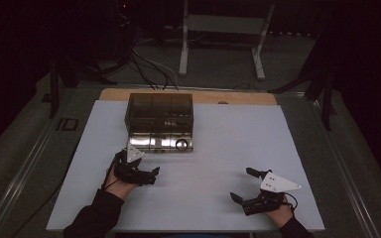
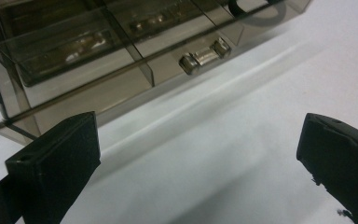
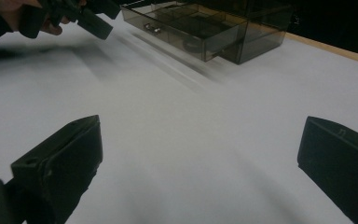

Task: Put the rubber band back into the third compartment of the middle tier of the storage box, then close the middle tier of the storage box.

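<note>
A smoky see-through drawer box stands at the back middle of the white table sheet. Its bottom drawer is pulled out toward me, with shiny small items and a dark ring inside. My left gripper stands open just in front of the drawer's left end. In the left gripper view the drawer's metal handle lies ahead of the left gripper, apart from both jaws. My right gripper is open over the bare sheet at the front right, with nothing between its jaws. The right gripper faces the drawer box.
The table's wooden edge shows behind the sheet. Past it are a white stand and floor cables. The right gripper view also catches the other hand with the left gripper at top left.
</note>
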Demonstrator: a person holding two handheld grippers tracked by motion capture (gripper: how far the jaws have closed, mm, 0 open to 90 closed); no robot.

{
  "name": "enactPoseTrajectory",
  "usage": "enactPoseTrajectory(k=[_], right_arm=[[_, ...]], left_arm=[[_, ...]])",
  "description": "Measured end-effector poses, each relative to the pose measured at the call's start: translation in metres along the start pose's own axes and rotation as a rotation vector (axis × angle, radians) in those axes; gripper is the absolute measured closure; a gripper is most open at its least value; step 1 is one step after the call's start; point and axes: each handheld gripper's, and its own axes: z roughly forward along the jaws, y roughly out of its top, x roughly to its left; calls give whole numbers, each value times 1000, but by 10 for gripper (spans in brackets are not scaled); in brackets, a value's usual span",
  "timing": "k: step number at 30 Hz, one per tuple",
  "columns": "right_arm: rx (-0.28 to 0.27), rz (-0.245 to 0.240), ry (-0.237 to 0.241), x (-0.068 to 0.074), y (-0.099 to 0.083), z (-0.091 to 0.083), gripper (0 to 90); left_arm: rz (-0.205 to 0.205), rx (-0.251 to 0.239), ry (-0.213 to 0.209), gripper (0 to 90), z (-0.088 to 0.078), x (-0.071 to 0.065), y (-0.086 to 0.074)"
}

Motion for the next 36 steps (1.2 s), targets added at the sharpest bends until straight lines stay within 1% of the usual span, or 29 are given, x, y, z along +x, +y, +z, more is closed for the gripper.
enactPoseTrajectory(k=[1,2,3,4,5,7,9,10,11,13,14,15,16,17,18,19,20,21,23,24,25,27,31,34,35,36], right_arm=[[0,0,0,0,0,0,0],[2,-1,1,0,0,0,0],[2,-1,1,0,0,0,0],[2,-2,1,0,0,0,0],[2,-2,1,0,0,0,0],[4,-3,2,1,0,0,0],[6,-4,2,1,0,0,0],[6,-4,2,1,0,0,0],[6,-5,2,1,0,0,0],[5,-6,3,1,0,0,0],[6,-6,2,1,0,0,0],[6,-6,2,1,0,0,0],[6,-4,3,1,0,0,0],[6,-4,3,1,0,0,0],[6,-7,2,1,0,1,0],[10,-7,3,1,0,1,0],[10,-9,3,1,0,1,0],[9,-9,3,1,0,1,0],[8,-8,3,1,0,1,0],[7,-8,4,1,0,2,0],[11,-8,5,1,0,2,0],[12,-10,7,1,0,2,0],[14,-12,8,2,0,2,0],[10,-11,6,1,0,2,0],[10,-9,5,1,0,2,0],[11,-10,5,1,0,2,0]], left_arm=[[0,0,0,9,0,0,0],[6,8,14,9,1,-2,-1],[10,11,38,9,2,-4,-2],[6,14,46,9,3,-4,-3],[-2,19,43,9,4,-4,-4],[-10,27,59,9,7,-3,-6],[-6,26,65,10,8,-3,-6],[0,25,73,10,9,-4,-7],[10,24,90,10,11,-5,-9],[5,28,97,10,12,-5,-9],[-14,39,119,10,13,-5,-9],[-14,39,119,10,13,-5,-9],[-27,54,120,10,14,-5,-9],[-27,54,120,10,14,-5,-9],[-12,69,129,10,15,-6,-9],[-18,74,135,10,16,-7,-9],[-18,74,135,10,16,-7,-9],[-21,86,118,10,17,-7,-8],[-20,92,111,10,17,-7,-8],[-24,84,93,19,16,-8,-8],[-20,74,88,44,15,-8,-8],[-18,66,87,72,15,-9,-8],[-15,58,85,83,15,-10,-7],[-18,58,90,145,15,-8,-8],[-13,63,84,181,14,-8,-7],[-3,64,90,188,14,-9,-7]])
